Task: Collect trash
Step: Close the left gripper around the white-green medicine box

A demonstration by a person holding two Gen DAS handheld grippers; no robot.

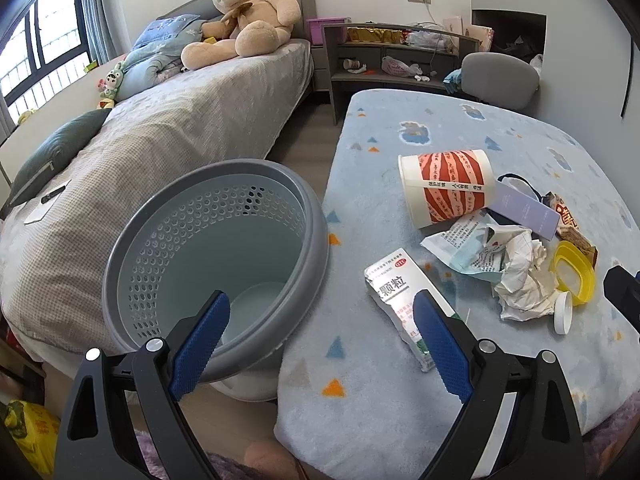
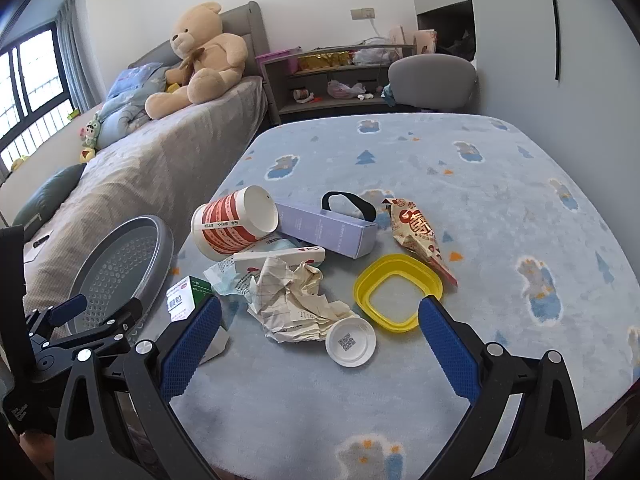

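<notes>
Your left gripper [image 1: 320, 344] hangs spread wide and empty, one finger over the mouth of the grey bin [image 1: 216, 256], the other over the medicine box [image 1: 404, 304]; that straddle suits a short carry from box to bin. Your right gripper [image 2: 320, 344] is likewise spread and empty, poised low over the worktop [image 2: 480, 208] with the white cap [image 2: 351, 341] and crumpled paper [image 2: 296, 300] between its fingers.

All places taken from the crumpled paper: the cap touches its near edge; the yellow frame [image 2: 398, 292] lies just beside it on the right; the snack wrapper [image 2: 420, 236] beyond that frame; the lilac box [image 2: 328, 230] behind, with a black band [image 2: 346, 204] past it; the striped paper cup [image 2: 232, 228] tipped on its side behind and left; the medicine box near left, closest to the bin.

The bin stands off the worktop's left edge, beside the bed [image 1: 168, 128], nothing visible in it; collecting looks not yet begun.
</notes>
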